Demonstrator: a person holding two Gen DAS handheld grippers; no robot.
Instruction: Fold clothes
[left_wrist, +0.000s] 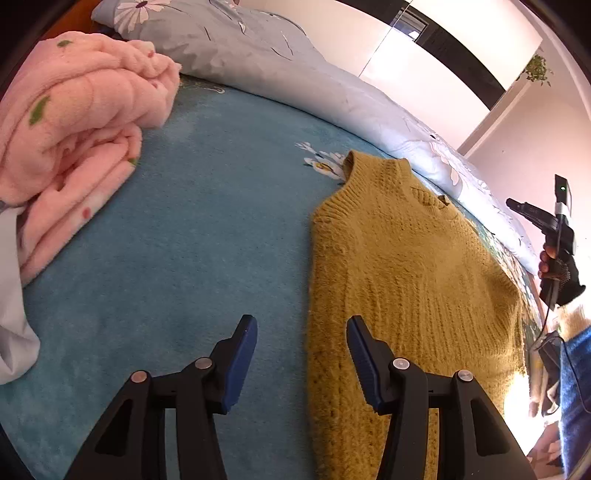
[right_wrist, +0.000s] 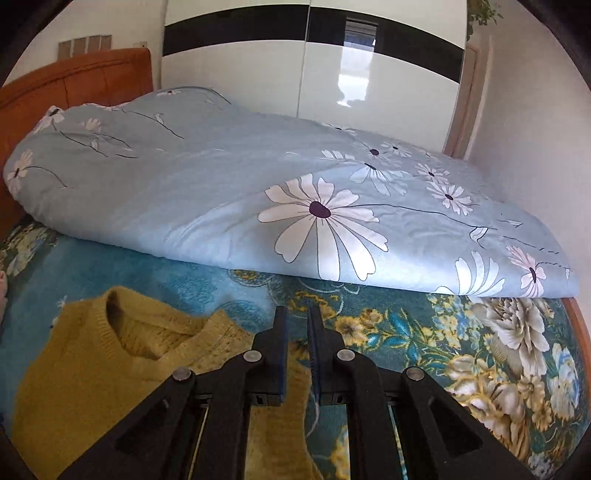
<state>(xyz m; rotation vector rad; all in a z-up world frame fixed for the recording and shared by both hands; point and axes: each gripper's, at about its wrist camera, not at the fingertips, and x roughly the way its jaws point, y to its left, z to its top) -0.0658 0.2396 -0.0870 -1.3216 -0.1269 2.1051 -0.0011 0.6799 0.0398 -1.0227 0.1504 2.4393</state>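
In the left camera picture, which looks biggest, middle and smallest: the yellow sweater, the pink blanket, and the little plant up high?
1. Yellow sweater: looks biggest, though it lies nearest the camera.
2. Pink blanket: a bit smaller in the picture; close enough that real size is unsure.
3. Plant: looks tiny, but it is far away.

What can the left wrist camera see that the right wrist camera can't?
Only the left wrist view shows the folded fluffy pink blanket, the open left gripper and the gloved right hand holding its tool. Only the right wrist view shows the orange headboard, the glossy black-and-white wardrobe and the right gripper, its fingers nearly together. Both show the mustard yellow knitted sweater, the pale blue daisy quilt and the teal bedspread.
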